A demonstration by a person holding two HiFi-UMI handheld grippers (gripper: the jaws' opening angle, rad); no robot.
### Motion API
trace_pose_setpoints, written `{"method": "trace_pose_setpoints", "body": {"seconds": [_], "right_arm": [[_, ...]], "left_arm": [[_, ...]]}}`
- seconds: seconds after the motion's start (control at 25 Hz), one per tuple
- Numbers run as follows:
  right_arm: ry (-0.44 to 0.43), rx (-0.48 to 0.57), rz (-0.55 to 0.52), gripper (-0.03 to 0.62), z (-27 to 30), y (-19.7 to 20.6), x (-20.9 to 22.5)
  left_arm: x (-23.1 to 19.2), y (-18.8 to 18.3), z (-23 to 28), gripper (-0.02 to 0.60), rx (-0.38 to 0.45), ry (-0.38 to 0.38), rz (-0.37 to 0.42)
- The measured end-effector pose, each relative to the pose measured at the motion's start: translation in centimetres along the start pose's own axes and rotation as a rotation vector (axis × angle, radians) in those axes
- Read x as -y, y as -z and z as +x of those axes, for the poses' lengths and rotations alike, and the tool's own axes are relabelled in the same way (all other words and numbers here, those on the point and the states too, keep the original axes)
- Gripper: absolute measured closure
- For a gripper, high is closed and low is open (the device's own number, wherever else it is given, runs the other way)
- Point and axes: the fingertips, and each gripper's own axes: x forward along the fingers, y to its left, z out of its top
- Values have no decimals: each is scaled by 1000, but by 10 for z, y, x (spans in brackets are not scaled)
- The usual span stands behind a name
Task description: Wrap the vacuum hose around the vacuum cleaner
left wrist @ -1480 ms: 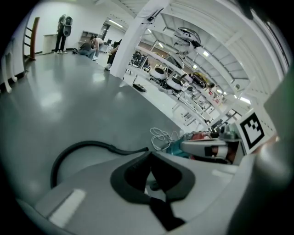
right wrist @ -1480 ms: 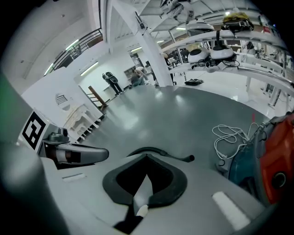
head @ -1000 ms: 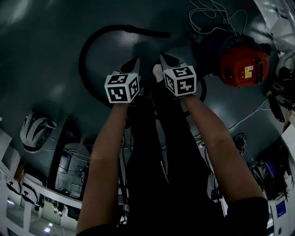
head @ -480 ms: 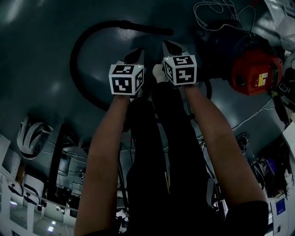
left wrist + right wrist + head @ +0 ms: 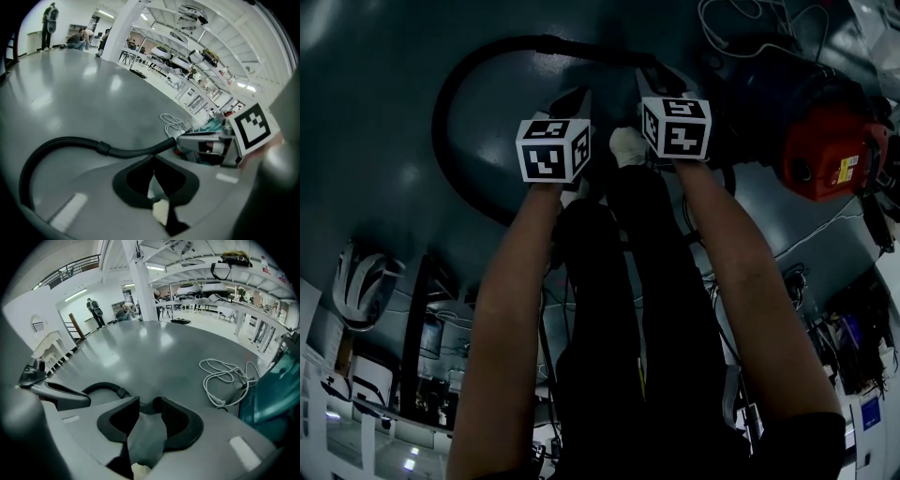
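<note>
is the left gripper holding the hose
No, the left gripper has its jaws shut together on nothing, and the hose lies on the floor beyond them.

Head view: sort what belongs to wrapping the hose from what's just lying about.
Job: vacuum hose, red vacuum cleaner, left tool, right tool.
Lying about: white cable, white helmet.

The hose (image 5: 450, 86) arcs just beyond the fingers of the left gripper (image 5: 574, 97); the red vacuum cleaner (image 5: 825, 141) sits right of the right gripper (image 5: 661, 77).
</note>
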Motion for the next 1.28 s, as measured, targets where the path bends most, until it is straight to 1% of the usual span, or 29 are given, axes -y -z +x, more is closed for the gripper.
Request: {"method": "trace_pose_setpoints", "body": {"seconds": [0.12, 0.24, 0.36, 0.48, 0.68, 0.88, 1.0, 1.16, 1.28], "right_arm": [[12, 9, 4, 405, 10, -2, 5], [-4, 9, 23, 360, 24, 2, 6], [-19, -1, 62, 337, 41, 10, 8], [-25, 19, 127, 325, 56, 17, 9], [-45, 67, 191, 324, 76, 20, 7], [-42, 86, 186, 330, 89, 19, 4], [-38, 96, 181, 358, 92, 20, 4], [-33, 115, 188, 426, 95, 18, 4], [-44, 132, 188, 438, 95, 16, 4]], "left_arm": [[-1, 1, 8, 572, -2, 8, 5], [-5, 2, 17, 571, 1, 8, -6], [-6, -1, 29, 571, 17, 10, -28], [-5, 3, 40, 571, 22, 28, -18], [-14, 18, 53, 572, 10, 32, -11], [-25, 29, 61, 571, 1, 29, -2], [-27, 32, 63, 571, 3, 29, -3], [-30, 33, 67, 572, 11, 33, -2], [-32, 32, 70, 572, 9, 34, 3]]}}
